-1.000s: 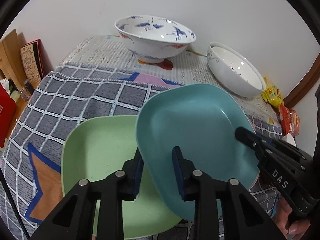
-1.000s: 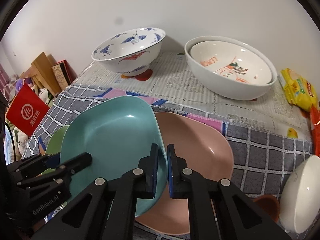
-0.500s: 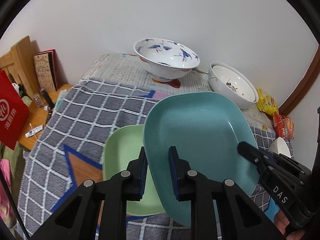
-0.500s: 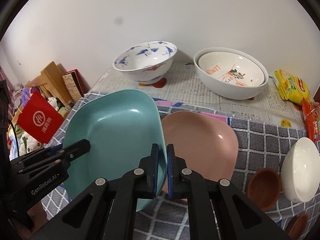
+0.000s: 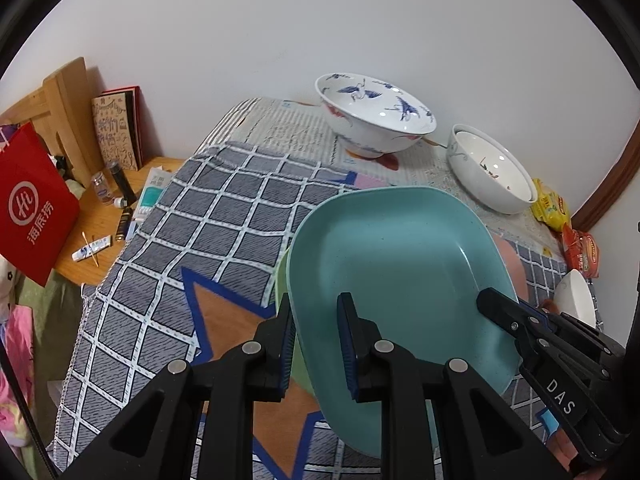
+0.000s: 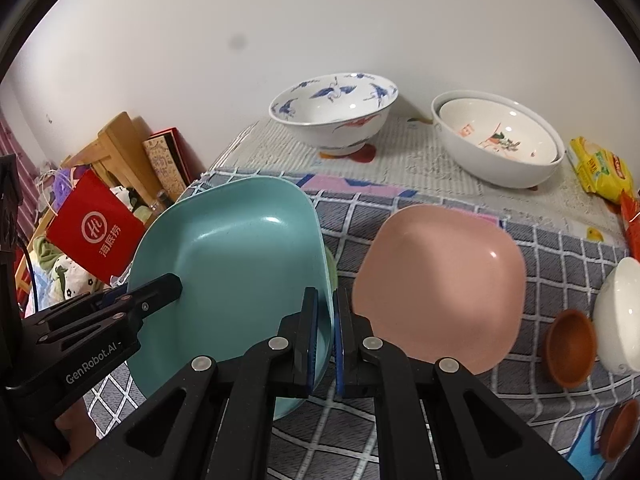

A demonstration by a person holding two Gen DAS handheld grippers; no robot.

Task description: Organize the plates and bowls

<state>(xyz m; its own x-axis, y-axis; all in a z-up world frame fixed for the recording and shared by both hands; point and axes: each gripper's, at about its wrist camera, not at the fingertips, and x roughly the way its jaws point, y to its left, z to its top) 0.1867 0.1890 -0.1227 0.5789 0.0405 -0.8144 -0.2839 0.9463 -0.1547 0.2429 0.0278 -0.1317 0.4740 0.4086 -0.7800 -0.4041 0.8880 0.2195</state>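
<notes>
A teal square plate hangs tilted above the checked cloth, carried by both grippers. My left gripper is shut on its left rim, one pad outside and one inside. My right gripper is shut on the opposite rim; in the left wrist view it shows as the right gripper at the plate's far side. Only a sliver of the green plate shows under the teal plate. A pink plate lies bare on the cloth to the right.
A blue crane bowl and nested white bowls stand at the back by the wall. A small white bowl and brown dishes sit at the right. Snack packets lie back right. A cluttered side table with a red bag is beyond the left edge.
Both grippers have risen and carried the teal plate leftwards, off the pink plate and over the green one. The left jaws have narrowed onto the rim.
</notes>
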